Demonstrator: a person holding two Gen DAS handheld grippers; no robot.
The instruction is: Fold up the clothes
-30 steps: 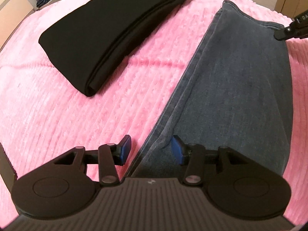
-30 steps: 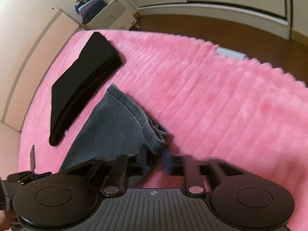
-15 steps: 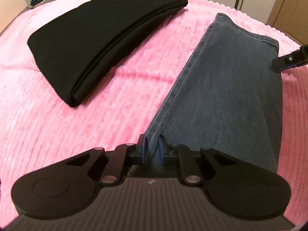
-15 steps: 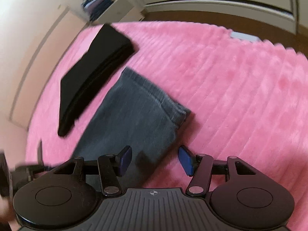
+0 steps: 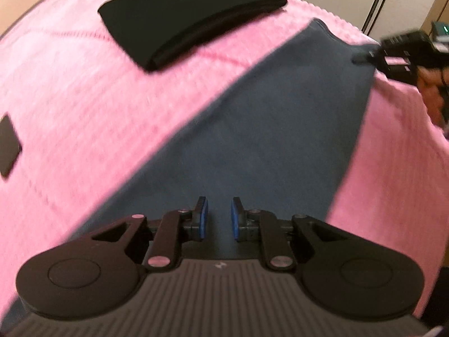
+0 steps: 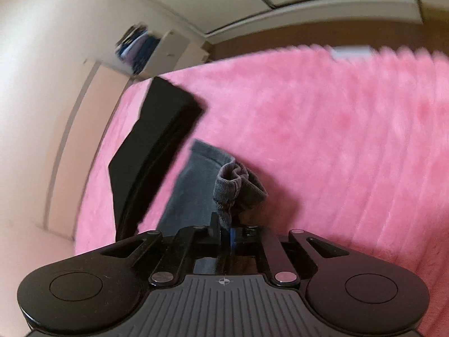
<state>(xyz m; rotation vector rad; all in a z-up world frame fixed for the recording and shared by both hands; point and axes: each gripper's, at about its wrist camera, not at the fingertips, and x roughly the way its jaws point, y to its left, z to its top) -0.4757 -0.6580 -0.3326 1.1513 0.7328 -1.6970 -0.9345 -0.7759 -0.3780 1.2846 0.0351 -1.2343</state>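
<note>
Jeans: dark blue-grey denim jeans (image 5: 280, 118) are lying lengthwise on the fluffy pink ribbed blanket (image 5: 84, 118), stretching from under my left hand to the hem by my right hand.
Right gripper: my right gripper (image 6: 224, 231) is pinching the bunched hem corner of the jeans (image 6: 233, 179); the pads are pressed together on the cloth, and the hem is puckering up above them.
Left gripper: my left gripper (image 5: 219, 219) is hovering over the near end of the jeans with its blue pads (image 5: 202, 219) standing a little apart; I am seeing denim between them, but with the blur I cannot tell whether they are really biting the fabric.
Step in hand, as I judge it: I am gathering both ends to fold the jeans over.
Doing it well: I am wanting all layers caught at each end, the two hands lifting evenly, the cloth kept taut so the fold lands straight.
Risk: a thin bite at the left end may be letting a layer slip.
Neighbour: folded black garment (image 5: 190, 22) is lying beside the jeans, apart from them; I am keeping the fold clear of it.
Beyond: shelf with stacked clothes (image 6: 137, 47) is standing by the wall.
</note>
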